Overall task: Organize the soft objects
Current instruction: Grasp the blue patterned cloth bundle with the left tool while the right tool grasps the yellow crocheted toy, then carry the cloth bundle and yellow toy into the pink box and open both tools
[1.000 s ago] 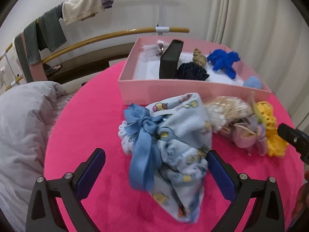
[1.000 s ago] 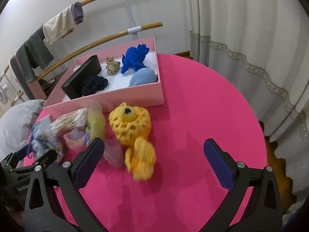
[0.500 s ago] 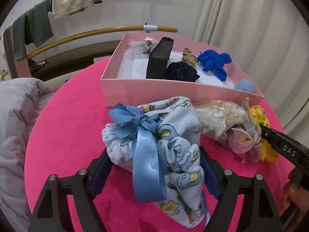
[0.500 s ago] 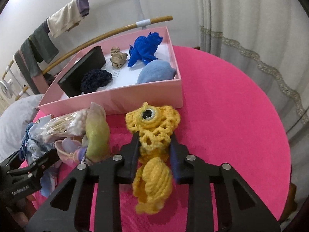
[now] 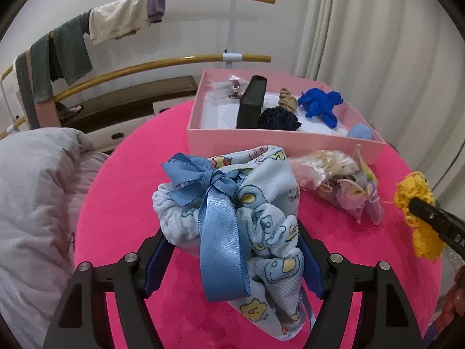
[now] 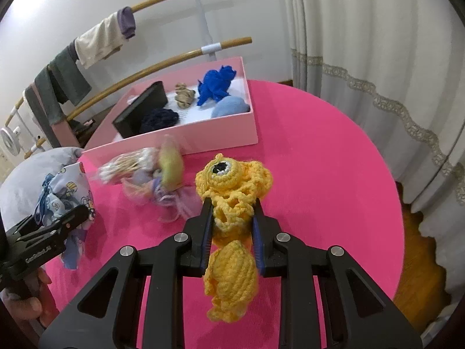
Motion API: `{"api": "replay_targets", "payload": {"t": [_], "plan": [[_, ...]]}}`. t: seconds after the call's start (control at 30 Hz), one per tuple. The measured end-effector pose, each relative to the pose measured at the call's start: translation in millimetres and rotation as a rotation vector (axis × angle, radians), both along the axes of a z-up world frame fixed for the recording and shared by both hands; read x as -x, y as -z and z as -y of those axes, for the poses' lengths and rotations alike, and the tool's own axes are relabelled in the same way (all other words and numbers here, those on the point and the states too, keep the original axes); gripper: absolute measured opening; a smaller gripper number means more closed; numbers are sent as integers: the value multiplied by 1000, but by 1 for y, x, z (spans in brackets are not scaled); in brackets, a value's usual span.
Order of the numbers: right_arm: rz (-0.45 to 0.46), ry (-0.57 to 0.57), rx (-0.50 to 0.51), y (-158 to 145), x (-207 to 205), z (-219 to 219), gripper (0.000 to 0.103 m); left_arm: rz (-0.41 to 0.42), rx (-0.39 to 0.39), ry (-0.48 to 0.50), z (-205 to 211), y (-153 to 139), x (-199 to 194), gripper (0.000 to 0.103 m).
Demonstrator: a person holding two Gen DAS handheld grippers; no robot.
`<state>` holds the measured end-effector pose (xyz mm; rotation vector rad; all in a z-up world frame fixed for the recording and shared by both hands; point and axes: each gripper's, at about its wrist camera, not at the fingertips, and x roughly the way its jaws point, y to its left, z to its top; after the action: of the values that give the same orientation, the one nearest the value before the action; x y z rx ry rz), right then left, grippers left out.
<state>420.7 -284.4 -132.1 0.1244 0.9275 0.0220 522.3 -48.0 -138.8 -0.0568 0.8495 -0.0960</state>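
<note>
A pale blue printed cloth bundle [image 5: 261, 192] tied with a blue satin ribbon sits between the fingers of my left gripper [image 5: 232, 256]. The jaws are closing and both pads press into the cloth. In the right wrist view my right gripper [image 6: 232, 212] is shut on a yellow crochet toy [image 6: 232, 174] with one eye, held just above the pink tablecloth [image 6: 319, 174]. That toy [image 5: 412, 200] also shows at the right edge of the left wrist view. The pink box [image 5: 276, 142] stands behind both.
The pink box [image 6: 203, 136] holds a black case, a dark knitted ball, a tan knot, a blue yarn toy and a light blue pad. A bag of cotton swabs [image 5: 325, 165] and a pastel fabric piece [image 5: 354, 195] lie before it. Grey bedding [image 5: 35, 189] left, curtain [image 6: 363, 58] right.
Both grippers stood wide open a second ago. The left one has closed on the blue bundle, the right one on the yellow toy, and both things have risen a little off the cloth.
</note>
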Motion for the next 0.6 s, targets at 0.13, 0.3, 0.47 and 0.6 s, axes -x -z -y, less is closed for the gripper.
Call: {"api": "replay_targets", "payload": {"t": [0.13,0.3,0.47,0.6], "plan": [[28,-26,7,-16,16,-11,22,23,-17,-3,-2,-13,25,72],[67,-60,14,-34,35,-27,22,51,-21,1,-4,-30,56,72],[93,-87,14,-47,51,-41,22,80,-21,0,-10,-48,87,72],[108,-110,10,-55,63,-51,22,96,-19,-5,-14,-60,105,72]]}}
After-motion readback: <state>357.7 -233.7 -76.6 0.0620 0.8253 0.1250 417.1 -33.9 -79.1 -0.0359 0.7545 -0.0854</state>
